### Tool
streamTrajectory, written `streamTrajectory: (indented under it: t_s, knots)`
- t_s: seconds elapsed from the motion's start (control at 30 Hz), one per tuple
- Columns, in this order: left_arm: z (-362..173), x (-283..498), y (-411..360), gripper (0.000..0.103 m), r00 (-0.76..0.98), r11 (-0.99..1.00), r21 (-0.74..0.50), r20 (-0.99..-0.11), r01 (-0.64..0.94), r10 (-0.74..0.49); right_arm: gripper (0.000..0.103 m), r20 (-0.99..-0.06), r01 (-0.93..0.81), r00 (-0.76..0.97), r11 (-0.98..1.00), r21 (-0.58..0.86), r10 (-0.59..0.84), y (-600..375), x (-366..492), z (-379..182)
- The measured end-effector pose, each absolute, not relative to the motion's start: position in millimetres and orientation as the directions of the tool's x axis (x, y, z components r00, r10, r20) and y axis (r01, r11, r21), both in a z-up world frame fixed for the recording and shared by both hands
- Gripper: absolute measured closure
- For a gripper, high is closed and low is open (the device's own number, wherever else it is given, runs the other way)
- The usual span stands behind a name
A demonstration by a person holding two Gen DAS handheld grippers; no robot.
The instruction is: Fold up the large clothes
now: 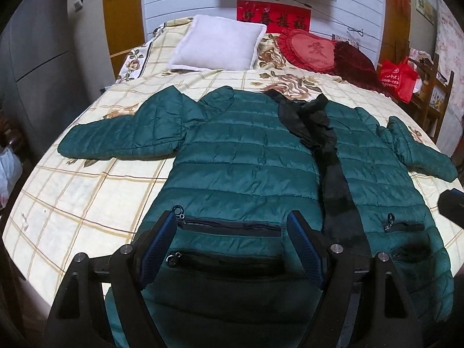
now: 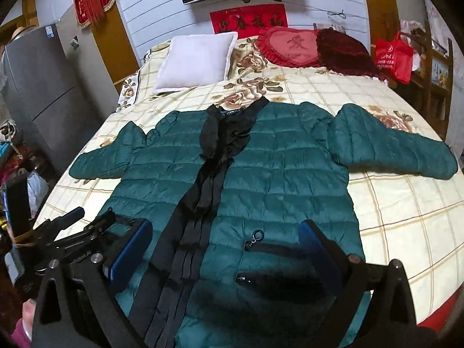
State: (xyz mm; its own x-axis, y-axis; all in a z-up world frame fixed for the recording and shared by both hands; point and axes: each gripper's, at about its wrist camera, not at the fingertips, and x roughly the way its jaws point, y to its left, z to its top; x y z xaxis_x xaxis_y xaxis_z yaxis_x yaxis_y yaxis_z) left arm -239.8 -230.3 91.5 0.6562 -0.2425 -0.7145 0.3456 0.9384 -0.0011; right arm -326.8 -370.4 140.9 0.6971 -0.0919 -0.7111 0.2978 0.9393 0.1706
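A dark green quilted puffer jacket (image 1: 246, 156) with a black front placket lies flat, front up, on the bed, both sleeves spread out; it also shows in the right wrist view (image 2: 290, 168). My left gripper (image 1: 232, 226) is open and empty, hovering over the jacket's left lower panel with its zip pockets (image 1: 229, 226). My right gripper (image 2: 226, 237) is open and empty above the right lower panel, near a zip pocket (image 2: 272, 249). The left gripper's body (image 2: 72, 232) shows at the left in the right wrist view.
The bed has a cream floral checked cover (image 1: 87, 191). A white pillow (image 1: 217, 43), a red heart cushion (image 1: 313, 49) and a dark red cushion (image 1: 353, 58) lie at its head. A red bag (image 1: 397, 78) sits at right. A grey fridge (image 2: 37, 81) stands left.
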Motion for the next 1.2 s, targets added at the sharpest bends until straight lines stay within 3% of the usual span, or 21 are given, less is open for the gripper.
streamTrajectory:
  t_s: [0.5,1.2]
  knots:
    - [97.9,-227.3,-235.6,0.031,0.662,0.94,-0.001,-0.709,0.342,-0.242,0.001,-0.711,0.346,0.678,0.934,0.087,-0.185,-373.3,-312.2,135.5]
    - [102.3,-206.8,-249.4,0.031,0.664,0.942,-0.02,-0.704,0.334,-0.251,0.001,-0.732,0.387,0.648,0.919,0.08,-0.209,-376.7,-288.4,123.0]
